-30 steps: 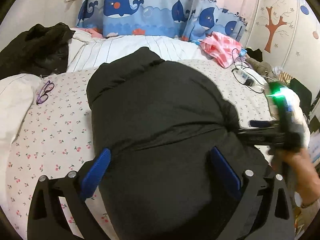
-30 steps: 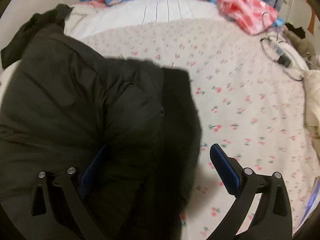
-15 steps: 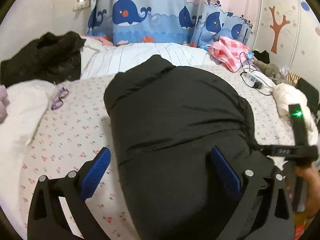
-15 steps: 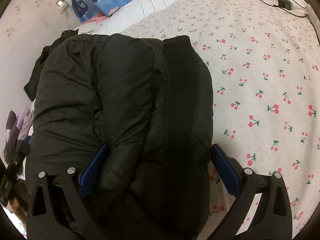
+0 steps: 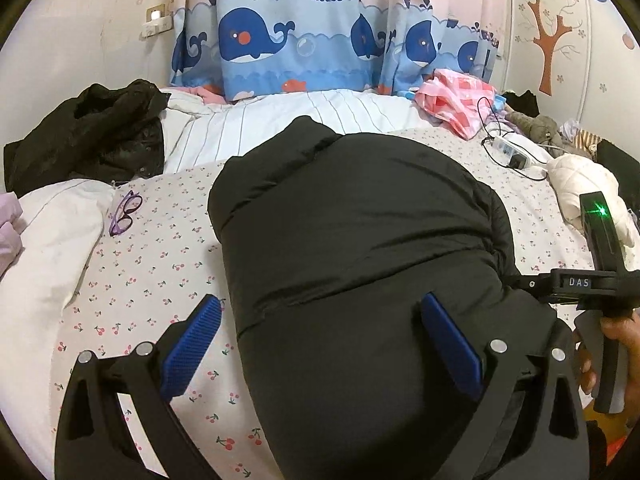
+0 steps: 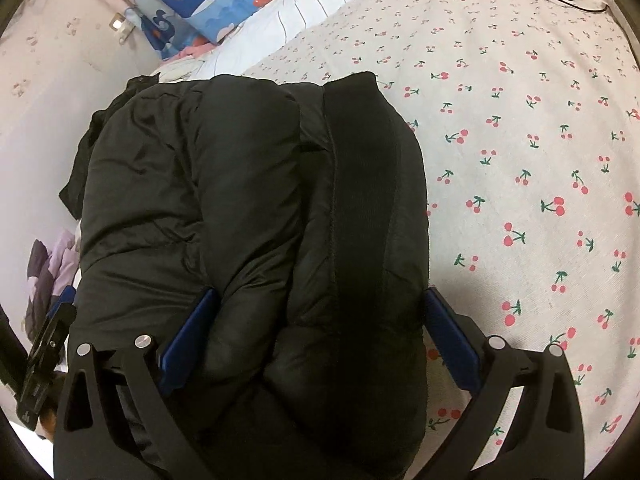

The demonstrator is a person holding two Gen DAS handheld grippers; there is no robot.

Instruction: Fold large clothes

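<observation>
We had the black puffer jacket [image 5: 360, 240] bundled mid-bed on the cherry-print sheet [image 5: 152, 272], with our left gripper [image 5: 320, 344] and right gripper [image 6: 316, 332] both spread wide, gripping nothing, so we judged pressing trapped air out evenly best.

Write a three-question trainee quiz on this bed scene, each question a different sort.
1. True or false: the left gripper is shut on the black puffer jacket.
2. Multiple choice: the purple-framed glasses lie on A) the cherry-print bedsheet B) the jacket C) the pink checked cloth.
3. Fill in: the right gripper has its blue pads either side of the jacket's ____ end, as seen from the right wrist camera.

Key: 1 false, it is open. 2 A. 3 near.
</observation>
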